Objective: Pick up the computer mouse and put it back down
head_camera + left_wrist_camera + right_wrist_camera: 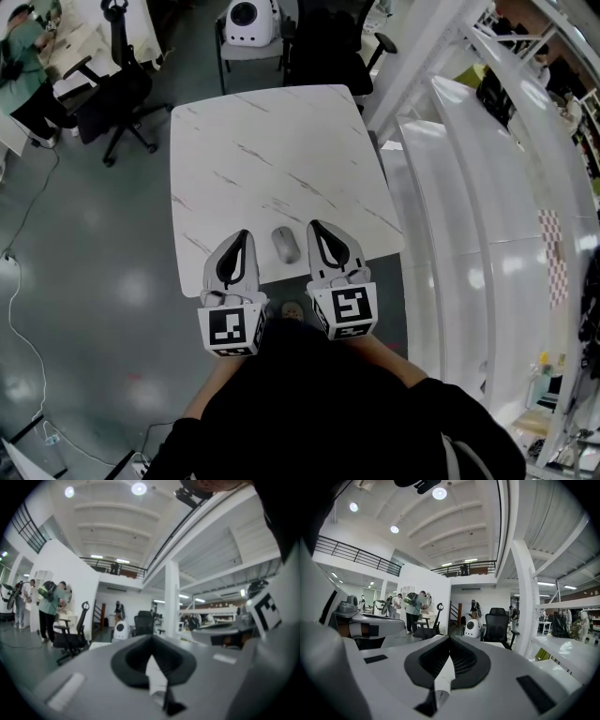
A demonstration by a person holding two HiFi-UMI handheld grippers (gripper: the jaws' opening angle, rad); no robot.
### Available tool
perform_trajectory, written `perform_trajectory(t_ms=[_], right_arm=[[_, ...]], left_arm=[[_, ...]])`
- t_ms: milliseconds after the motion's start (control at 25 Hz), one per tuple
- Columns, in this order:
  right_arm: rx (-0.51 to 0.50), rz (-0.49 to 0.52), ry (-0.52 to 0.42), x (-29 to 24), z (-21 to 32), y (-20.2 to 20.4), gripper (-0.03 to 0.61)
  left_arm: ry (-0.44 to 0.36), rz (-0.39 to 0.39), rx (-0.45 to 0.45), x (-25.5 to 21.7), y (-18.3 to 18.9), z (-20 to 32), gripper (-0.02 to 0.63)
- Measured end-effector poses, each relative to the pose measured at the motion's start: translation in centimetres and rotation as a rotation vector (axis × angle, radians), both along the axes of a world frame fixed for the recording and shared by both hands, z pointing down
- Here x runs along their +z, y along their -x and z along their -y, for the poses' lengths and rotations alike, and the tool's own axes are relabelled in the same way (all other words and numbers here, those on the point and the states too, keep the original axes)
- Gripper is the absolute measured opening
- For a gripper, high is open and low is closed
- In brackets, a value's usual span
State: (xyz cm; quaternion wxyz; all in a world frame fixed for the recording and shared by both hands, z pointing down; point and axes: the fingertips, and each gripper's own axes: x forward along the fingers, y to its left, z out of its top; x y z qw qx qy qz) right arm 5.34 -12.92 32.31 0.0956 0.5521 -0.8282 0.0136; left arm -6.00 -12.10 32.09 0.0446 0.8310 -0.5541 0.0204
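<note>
A grey computer mouse (285, 245) lies on the white marble-patterned table (281, 159) close to its near edge. My left gripper (242, 236) hovers just left of the mouse and my right gripper (316, 228) just right of it; neither touches it. Both grippers are shut with nothing between the jaws, which meet tip to tip in the left gripper view (152, 641) and the right gripper view (449, 641). The mouse is hidden in both gripper views.
Black office chairs (117, 89) stand left of the table and another (328, 42) behind it, beside a white round device (250, 21). A white curved structure (487, 206) runs along the right. A person (23, 56) stands far left.
</note>
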Motion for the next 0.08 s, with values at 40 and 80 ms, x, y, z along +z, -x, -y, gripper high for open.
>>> perform_trajectory(t_ms=[40,80], right_arm=[[-0.001,-0.001,0.001,0.07,-0.04,-0.01,0.02],[-0.002,-0.001,0.002,0.14,-0.08,-0.03,0.02]], left_arm=[[0.002,-0.001,0.001,0.1,-0.07,-0.02,0.008],[0.004,-0.001,0.003,0.21,-0.15,-0.05,0.008]])
